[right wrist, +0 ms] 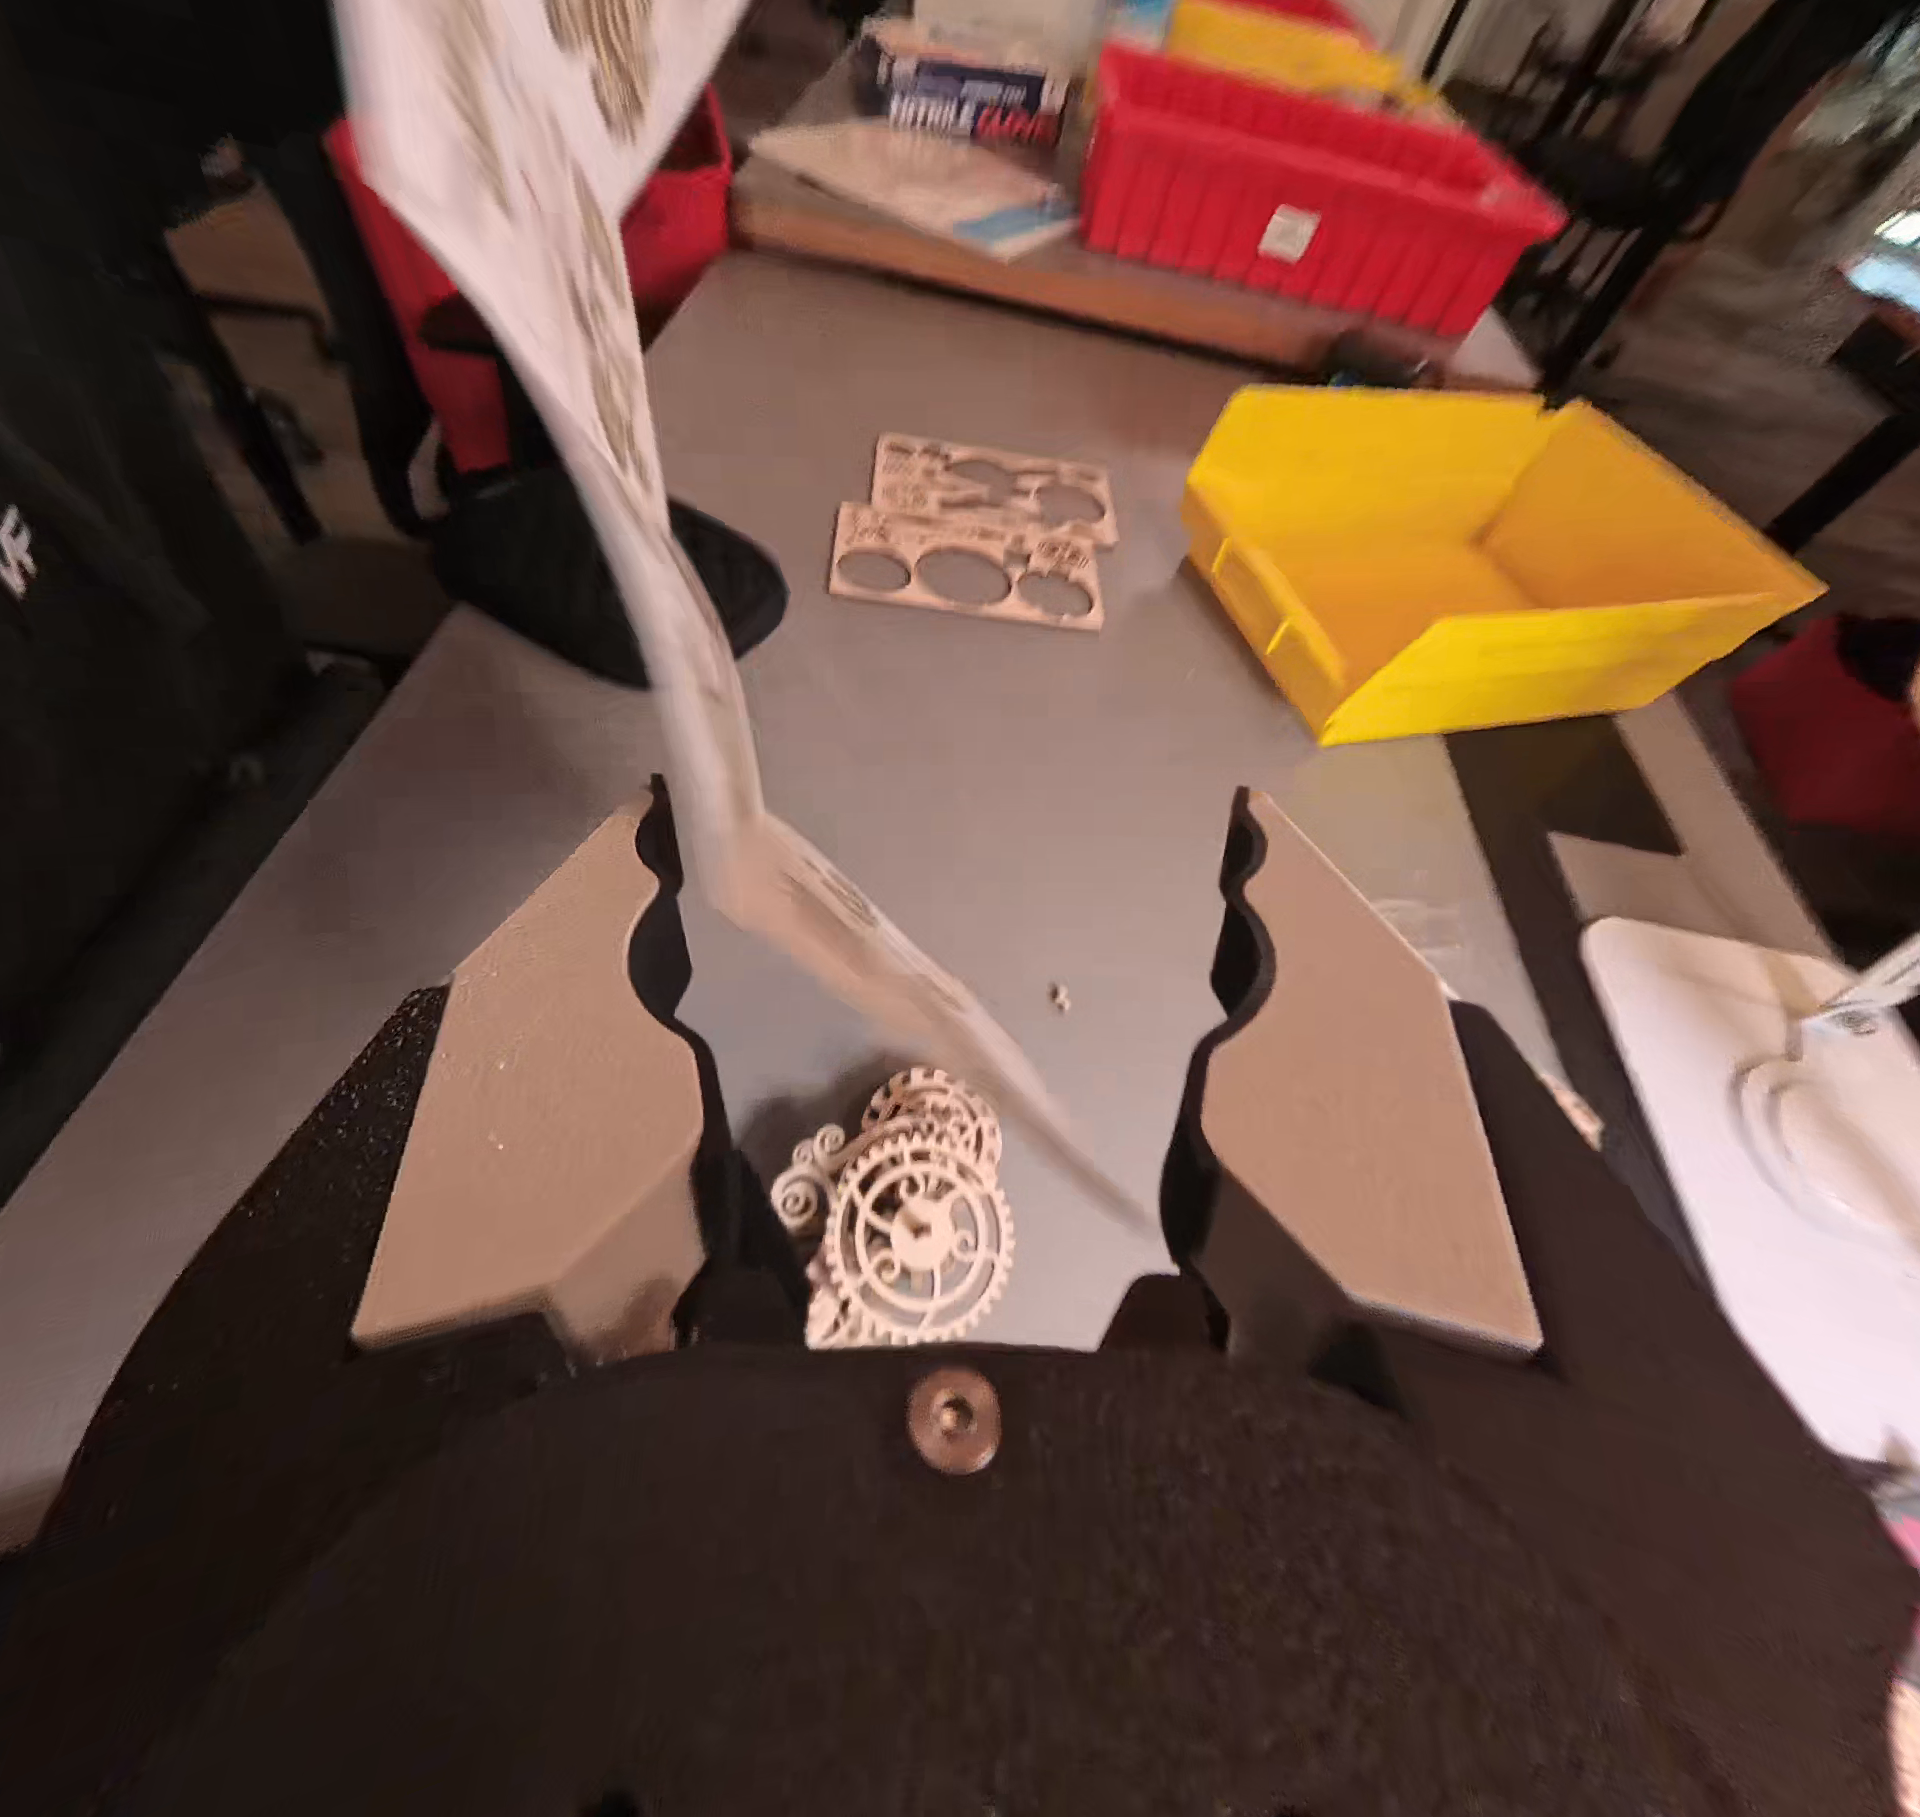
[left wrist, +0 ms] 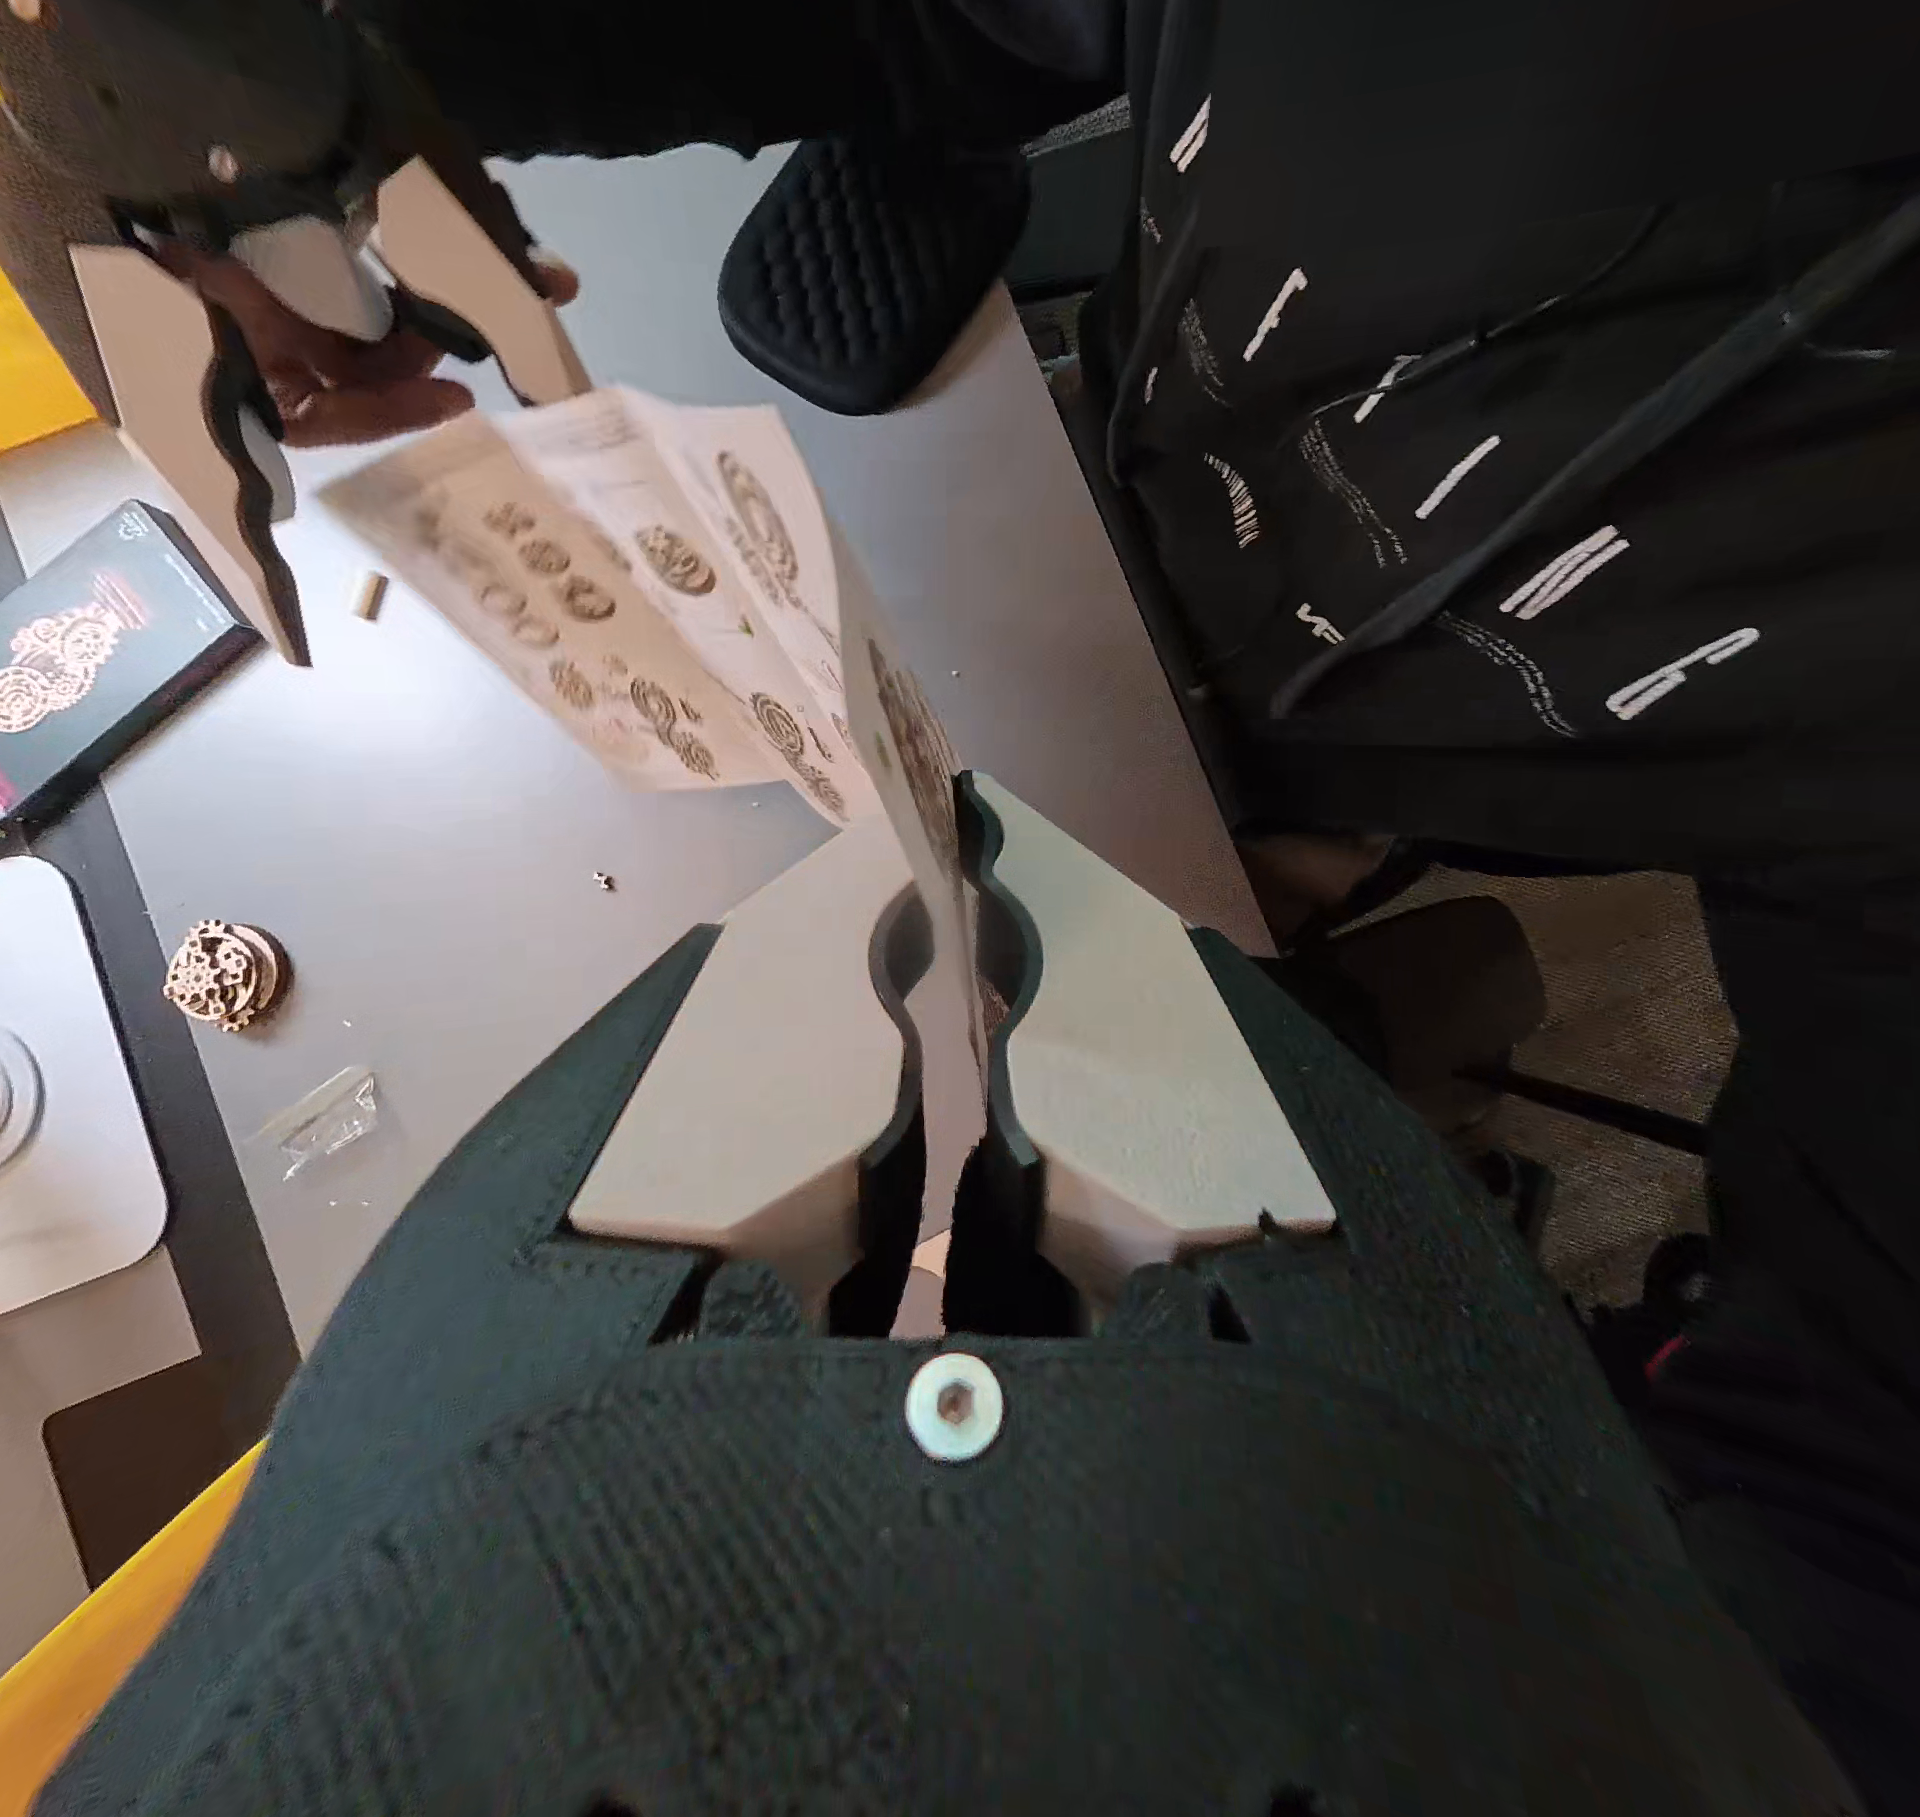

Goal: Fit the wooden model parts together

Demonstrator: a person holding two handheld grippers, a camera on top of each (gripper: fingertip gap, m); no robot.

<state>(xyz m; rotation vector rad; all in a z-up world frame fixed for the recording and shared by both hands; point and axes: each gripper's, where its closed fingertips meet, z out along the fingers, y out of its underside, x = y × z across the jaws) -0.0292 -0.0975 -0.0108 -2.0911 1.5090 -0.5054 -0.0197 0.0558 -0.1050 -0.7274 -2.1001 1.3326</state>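
My left claw (left wrist: 961, 832) is clenched on the folded paper sheet (left wrist: 665, 583). My right claw (right wrist: 951, 832) is spread wide above the wooden gear model (right wrist: 914, 1217) on the grey surface (right wrist: 987, 728).

The left hand-held gripper (left wrist: 961, 832) is seen with its two fingers closed together, a folded paper sheet (left wrist: 665, 583) being pinched between the dark wavy pads (left wrist: 1003, 894). The right hand-held gripper (right wrist: 945, 832) is held with its fingers spread wide apart, nothing being pressed between the pads (right wrist: 660, 894); the sheet merely passes close by its left finger. In the left wrist view the right hand-held gripper is shown farther off at upper left, tilted downward, carried in a hand (left wrist: 343, 365) coming out of a black sleeve (left wrist: 644, 11).
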